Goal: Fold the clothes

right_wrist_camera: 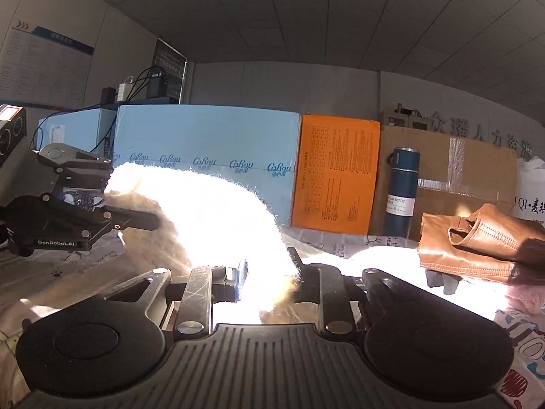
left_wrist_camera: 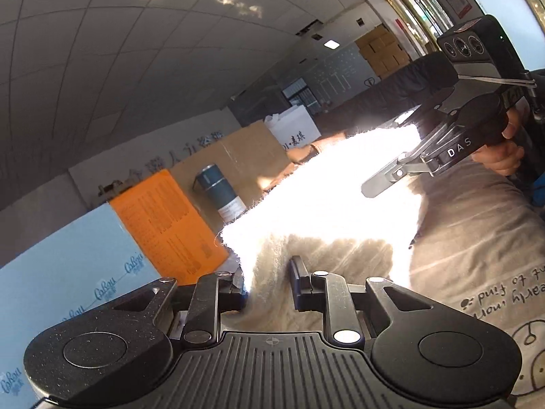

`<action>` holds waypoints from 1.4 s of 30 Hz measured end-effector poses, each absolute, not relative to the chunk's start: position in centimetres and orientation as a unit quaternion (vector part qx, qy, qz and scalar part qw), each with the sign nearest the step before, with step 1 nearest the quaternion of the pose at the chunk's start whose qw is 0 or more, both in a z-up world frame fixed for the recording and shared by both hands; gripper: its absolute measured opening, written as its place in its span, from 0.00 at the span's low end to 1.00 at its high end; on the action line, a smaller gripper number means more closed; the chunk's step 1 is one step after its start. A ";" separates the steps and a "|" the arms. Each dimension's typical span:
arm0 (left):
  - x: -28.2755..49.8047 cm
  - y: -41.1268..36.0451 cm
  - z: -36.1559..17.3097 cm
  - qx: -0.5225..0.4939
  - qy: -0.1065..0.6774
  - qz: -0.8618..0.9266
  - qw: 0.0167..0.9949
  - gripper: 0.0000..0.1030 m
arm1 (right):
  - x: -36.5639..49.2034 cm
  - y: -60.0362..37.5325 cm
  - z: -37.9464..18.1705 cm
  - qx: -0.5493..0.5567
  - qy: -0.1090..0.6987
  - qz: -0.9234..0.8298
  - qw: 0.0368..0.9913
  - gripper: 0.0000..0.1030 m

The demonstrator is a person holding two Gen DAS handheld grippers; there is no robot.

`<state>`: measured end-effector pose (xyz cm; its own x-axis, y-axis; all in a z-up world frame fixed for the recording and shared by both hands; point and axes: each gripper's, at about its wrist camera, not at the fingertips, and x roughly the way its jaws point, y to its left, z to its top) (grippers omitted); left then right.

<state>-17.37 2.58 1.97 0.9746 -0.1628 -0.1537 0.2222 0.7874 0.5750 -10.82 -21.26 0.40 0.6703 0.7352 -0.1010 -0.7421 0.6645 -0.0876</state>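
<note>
Both grippers, left gripper (left_wrist_camera: 267, 281) and right gripper (right_wrist_camera: 269, 272), clamp an edge of the fuzzy cream sweater (right_wrist_camera: 218, 211) raised off the printed sheet (left_wrist_camera: 477, 225), mid-fold; likely next: carry edge across, lay flat, short of the brown leather garment (right_wrist_camera: 477, 242) beyond.

Harsh sunlight — garment (left_wrist_camera: 327, 184) seemingly overexposed — fisheye-bent edges.

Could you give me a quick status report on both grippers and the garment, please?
Left gripper and right gripper: jaws on fluffy white garment, lifted between them. Brown leather item lies right, apart.
</note>
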 end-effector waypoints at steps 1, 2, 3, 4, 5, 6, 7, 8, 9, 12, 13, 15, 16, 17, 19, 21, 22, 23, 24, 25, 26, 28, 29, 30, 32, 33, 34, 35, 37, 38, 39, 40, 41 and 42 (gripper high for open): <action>-16.6 2.5 2.1 0.312 0.040 -0.087 0.945 0.21 | -10.2 -20.7 0.7 -0.058 0.022 0.392 0.918 0.21; -15.6 2.6 2.2 0.313 0.038 -0.077 0.946 0.21 | -9.4 -20.0 1.2 -0.057 0.020 0.378 0.924 0.21; -14.7 2.6 2.3 0.313 0.039 -0.068 0.946 0.21 | -8.6 -19.4 1.6 -0.056 0.020 0.367 0.928 0.21; -13.6 2.8 2.5 0.310 0.040 -0.059 0.948 0.21 | -7.8 -18.8 2.0 -0.055 0.022 0.356 0.932 0.21; -12.5 2.9 2.6 0.306 0.043 -0.054 0.950 0.21 | -7.0 -18.3 2.5 -0.055 0.024 0.348 0.936 0.21; -11.5 3.2 2.8 0.299 0.048 -0.050 0.952 0.21 | -6.1 -17.7 2.9 -0.054 0.028 0.339 0.939 0.21; -10.5 3.5 2.9 0.289 0.053 -0.048 0.955 0.21 | -5.2 -17.2 3.3 -0.051 0.034 0.330 0.942 0.21; -9.6 3.8 3.1 0.277 0.058 -0.047 0.958 0.21 | -4.3 -16.7 3.7 -0.048 0.042 0.322 0.944 0.22; -8.9 4.0 3.0 0.270 0.063 -0.048 0.960 0.21 | -3.4 -16.3 3.9 -0.044 0.052 0.314 0.947 0.21; -7.3 4.3 2.6 0.250 0.080 -0.050 0.964 0.21 | -0.4 -15.1 4.0 -0.027 0.098 0.283 0.954 0.24; -6.7 4.4 2.5 0.244 0.085 -0.050 0.965 0.21 | 0.4 -14.8 3.8 -0.022 0.109 0.277 0.955 0.24; -5.6 4.7 2.2 0.231 0.096 -0.051 0.967 0.21 | 2.0 -14.3 3.4 -0.011 0.131 0.263 0.956 0.24; -5.1 4.8 2.1 0.224 0.101 -0.052 0.968 0.21 | 2.7 -14.0 3.2 -0.005 0.141 0.256 0.956 0.24; -4.5 4.9 1.9 0.217 0.106 -0.052 0.969 0.21 | 3.4 -13.8 3.0 -0.001 0.150 0.251 0.956 0.24; -3.4 5.2 1.7 0.204 0.117 -0.053 0.970 0.24 | 3.8 -13.8 2.4 0.002 0.160 0.246 0.956 0.24; -2.3 5.4 1.4 0.191 0.127 -0.055 0.972 0.27 | 4.3 -13.8 1.7 0.004 0.169 0.242 0.955 0.24; -1.7 5.5 1.3 0.184 0.133 -0.055 0.972 0.33 | 4.4 -13.8 1.4 0.006 0.173 0.240 0.955 0.24; -1.7 5.7 1.3 0.177 0.133 -0.050 0.974 0.39 | 4.5 -13.8 1.1 0.007 0.176 0.239 0.955 0.24; -2.1 6.0 1.4 0.168 0.131 -0.035 0.976 0.55 | 4.5 -13.8 1.0 0.008 0.177 0.238 0.955 0.24; -2.8 6.6 1.7 0.152 0.123 -0.020 0.980 0.75 | 4.5 -13.9 0.8 0.010 0.179 0.236 0.955 0.24; -3.5 7.2 2.0 0.133 0.116 -0.020 0.984 0.83 | 4.5 -14.1 0.6 0.012 0.182 0.231 0.956 0.24; -4.7 8.5 2.8 0.083 0.110 -0.034 0.990 0.88 | 4.8 -14.4 0.3 0.022 0.189 0.228 0.955 0.24; -4.9 9.1 2.9 0.053 0.121 -0.046 0.990 0.88 | 5.0 -14.5 0.2 0.029 0.190 0.228 0.954 0.24; -5.1 9.7 3.0 0.025 0.133 -0.057 0.989 0.88 | 5.1 -14.6 0.2 0.035 0.192 0.227 0.954 0.24; -5.0 10.6 2.5 -0.017 0.160 -0.073 0.984 0.88 | 5.1 -14.7 0.2 0.042 0.186 0.224 0.956 0.24; -4.8 10.8 2.2 -0.031 0.174 -0.078 0.981 0.87 | 5.0 -14.7 0.2 0.043 0.182 0.222 0.957 0.24; -4.2 11.1 1.7 -0.031 0.180 -0.075 0.980 0.85 | 4.9 -14.7 0.2 0.045 0.178 0.221 0.958 0.24; -3.4 11.5 1.3 -0.029 0.183 -0.069 0.980 0.81 | 4.9 -14.8 0.3 0.048 0.174 0.219 0.959 0.24; -3.3 11.6 0.8 -0.026 0.189 -0.059 0.980 0.46 | 4.8 -14.9 0.4 0.055 0.167 0.217 0.960 0.24; -3.1 11.7 0.7 -0.032 0.192 -0.055 0.979 0.41 | 4.8 -15.0 0.5 0.059 0.165 0.217 0.960 0.25; -2.8 11.8 0.6 -0.037 0.194 -0.052 0.979 0.33 | 4.7 -15.1 0.5 0.064 0.161 0.215 0.961 0.26; -2.6 12.1 0.6 -0.047 0.196 -0.047 0.978 0.26 | 4.5 -15.3 0.6 0.070 0.156 0.212 0.962 0.31; -2.4 12.3 0.5 -0.058 0.199 -0.045 0.977 0.25 | 4.4 -15.6 0.8 0.079 0.147 0.206 0.964 0.41; -2.3 12.4 0.4 -0.062 0.202 -0.044 0.976 0.25 | 4.1 -15.9 0.9 0.085 0.136 0.199 0.967 0.46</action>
<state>-2.28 12.44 0.42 0.9145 -0.1111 -0.3889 0.0607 0.9883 -0.1397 4.08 -15.88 0.94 0.8833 0.4086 -0.2298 -0.3624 0.9062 0.2181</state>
